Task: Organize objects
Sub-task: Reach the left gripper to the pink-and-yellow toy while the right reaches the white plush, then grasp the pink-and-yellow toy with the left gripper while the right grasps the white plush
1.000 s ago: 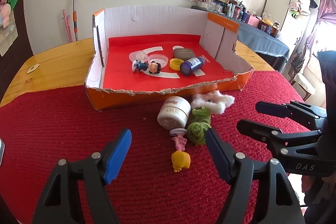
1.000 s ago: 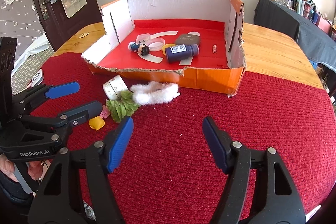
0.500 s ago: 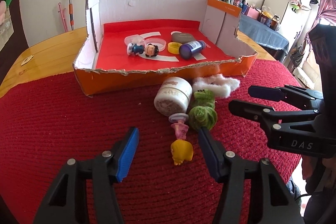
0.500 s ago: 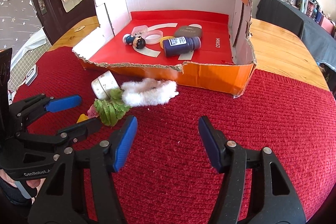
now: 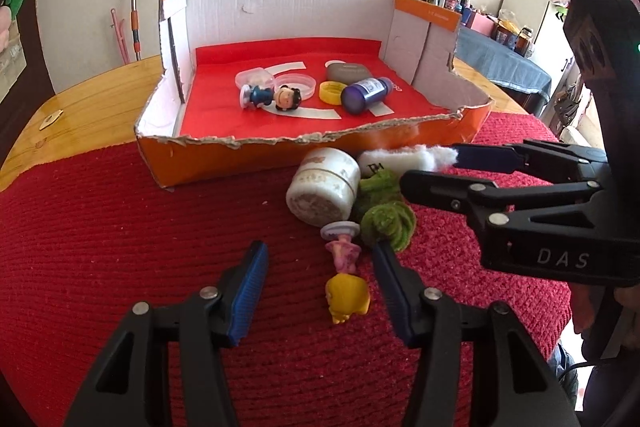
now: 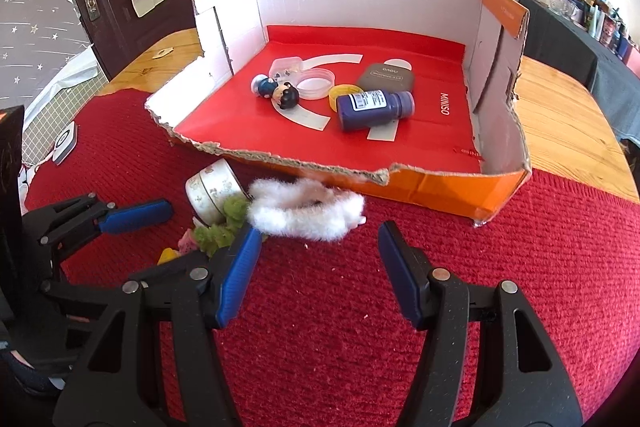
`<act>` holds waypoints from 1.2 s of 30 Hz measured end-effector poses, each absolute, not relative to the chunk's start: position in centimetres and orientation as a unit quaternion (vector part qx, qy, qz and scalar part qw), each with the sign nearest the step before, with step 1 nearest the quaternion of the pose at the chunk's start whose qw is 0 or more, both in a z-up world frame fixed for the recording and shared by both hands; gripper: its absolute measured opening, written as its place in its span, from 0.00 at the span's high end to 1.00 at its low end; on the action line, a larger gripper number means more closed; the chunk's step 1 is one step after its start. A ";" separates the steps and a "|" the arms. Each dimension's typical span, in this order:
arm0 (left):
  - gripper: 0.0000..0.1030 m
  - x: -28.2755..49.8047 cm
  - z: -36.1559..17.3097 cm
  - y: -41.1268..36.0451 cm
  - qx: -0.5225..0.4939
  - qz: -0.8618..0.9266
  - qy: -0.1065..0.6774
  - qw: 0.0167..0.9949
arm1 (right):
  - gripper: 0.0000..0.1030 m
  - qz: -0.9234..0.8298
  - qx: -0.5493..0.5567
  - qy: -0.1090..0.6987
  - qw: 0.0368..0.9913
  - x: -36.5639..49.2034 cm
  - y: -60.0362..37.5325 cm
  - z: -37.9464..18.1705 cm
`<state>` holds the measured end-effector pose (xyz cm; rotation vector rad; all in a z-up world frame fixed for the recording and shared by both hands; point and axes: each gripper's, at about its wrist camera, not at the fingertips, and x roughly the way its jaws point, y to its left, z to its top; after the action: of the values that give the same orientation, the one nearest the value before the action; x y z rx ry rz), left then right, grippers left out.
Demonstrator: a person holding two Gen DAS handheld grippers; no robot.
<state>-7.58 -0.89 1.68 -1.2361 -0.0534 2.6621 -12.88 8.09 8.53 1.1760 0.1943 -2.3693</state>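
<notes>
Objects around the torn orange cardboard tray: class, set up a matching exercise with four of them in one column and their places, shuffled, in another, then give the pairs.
Column one:
1. dark blue plastic bottle
2. white round jar
3. yellow-haired toy figure
4. white fluffy band

Column two:
A. on the red mat, between the left gripper's jaws
B. lying on its side inside the tray
C. on the mat just ahead of the right gripper
D. on its side against the tray's front wall, beside the green fuzzy toy

Pairs: 1-B, 2-D, 3-A, 4-C
</notes>
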 end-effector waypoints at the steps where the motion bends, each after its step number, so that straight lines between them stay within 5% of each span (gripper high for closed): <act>1: 0.51 -7.6 1.7 -0.9 -0.419 0.902 -0.019 0.103 | 0.42 -0.866 0.431 0.069 0.243 -13.0 8.0 8.5; 10: 0.80 -7.5 1.8 -0.3 -0.421 0.898 -0.025 0.125 | 0.63 -0.861 0.434 0.063 0.257 -13.6 7.4 8.5; 23: 0.81 -7.4 1.9 -0.2 -0.420 0.897 -0.031 0.132 | 0.91 -0.858 0.426 0.045 0.283 -13.2 7.3 9.2; 36: 0.80 -7.3 1.9 -0.3 -0.422 0.898 -0.027 0.125 | 0.92 -0.855 0.432 0.061 0.282 -12.5 7.1 8.8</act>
<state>-7.25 -0.34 1.87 -1.2283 -0.0800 2.6159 -12.48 7.11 8.81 1.1569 0.1627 -2.2900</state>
